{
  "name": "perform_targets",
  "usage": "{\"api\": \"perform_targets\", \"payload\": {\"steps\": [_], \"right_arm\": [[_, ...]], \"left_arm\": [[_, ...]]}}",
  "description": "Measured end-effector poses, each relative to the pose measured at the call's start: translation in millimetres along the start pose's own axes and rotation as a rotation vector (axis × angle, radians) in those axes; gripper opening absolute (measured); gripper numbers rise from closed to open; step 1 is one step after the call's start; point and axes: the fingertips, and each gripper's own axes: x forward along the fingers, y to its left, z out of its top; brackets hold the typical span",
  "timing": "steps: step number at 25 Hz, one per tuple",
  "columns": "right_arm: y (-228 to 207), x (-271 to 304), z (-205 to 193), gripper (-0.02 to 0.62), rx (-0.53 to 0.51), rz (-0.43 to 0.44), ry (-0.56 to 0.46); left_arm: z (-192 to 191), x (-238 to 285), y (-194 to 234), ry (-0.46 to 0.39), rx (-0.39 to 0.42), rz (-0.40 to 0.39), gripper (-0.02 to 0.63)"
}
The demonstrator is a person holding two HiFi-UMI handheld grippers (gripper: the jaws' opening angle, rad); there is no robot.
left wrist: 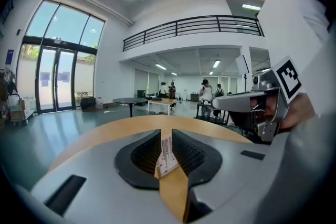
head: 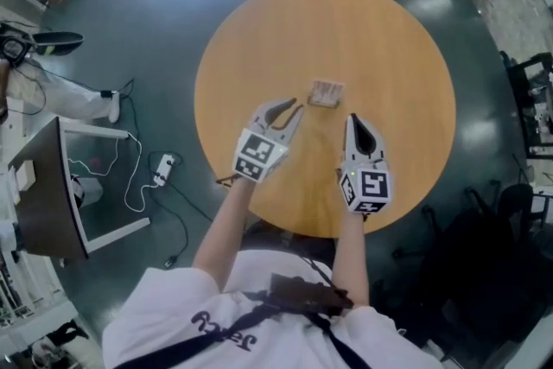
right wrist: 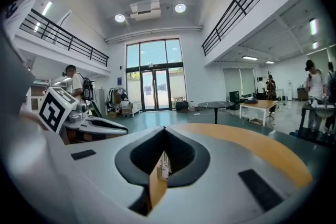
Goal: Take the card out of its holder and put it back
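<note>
Nearest, at the bottom of the head view: white-shirted shoulders and two bare forearms stretched forward, a gripper in each hand. On the left, the left gripper (head: 296, 106), angled in toward the centre, fingers parted by only a narrow slit and holding nothing. On the right, the right gripper (head: 352, 118), pointing straight ahead, fingertips closed together on nothing, with just a hollow behind the tips. Both low over the round wooden surface (head: 259, 30), apart from each other and from the task's things.

Just beyond the two sets of tips, near the middle of the surface: the card holder (head: 327, 92), small and tan. Seated upright inside it, the card (left wrist: 167, 157), pale with print too small to read, glimpsed through the slit in the left gripper view and again through the hollow in the right gripper view.

Farther out: dark green glossy floor (head: 155, 30) all round, and a white power strip (head: 164, 168) with its cable off to the left.

Judged from the seated card and the empty fingers: most likely the approach, with lifting out and re-seating both left to do, though equally consistent with a finished round.
</note>
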Motion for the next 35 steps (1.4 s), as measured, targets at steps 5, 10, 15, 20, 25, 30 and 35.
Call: {"api": "perform_targets", "payload": {"steps": [5, 10, 15, 20, 25, 30, 35], "right_arm": [[-5, 11, -26, 0.023, 0.022, -0.014, 0.080], [-1, 14, -59, 0.023, 0.052, -0.024, 0.164], [2, 23, -68, 0.023, 0.111, 0.021, 0.173], [-3, 26, -74, 0.024, 0.112, 0.039, 0.170], [-7, 27, -81, 0.023, 0.109, 0.048, 0.182], [-9, 24, -89, 0.025, 0.130, 0.064, 0.191], [-4, 21, -98, 0.023, 0.163, 0.070, 0.202]], "left_arm": [[-17, 3, 29, 0.051, 0.048, -0.019, 0.078], [-29, 13, 41, 0.090, 0.109, -0.118, 0.128], [-40, 30, 50, 0.139, 0.176, -0.229, 0.183], [-48, 53, 44, 0.135, 0.193, -0.351, 0.312], [-43, 81, 25, 0.081, 0.146, -0.452, 0.318], [-50, 104, 1, 0.070, 0.065, -0.569, 0.316], [-55, 115, -15, 0.056, 0.006, -0.652, 0.299]]}}
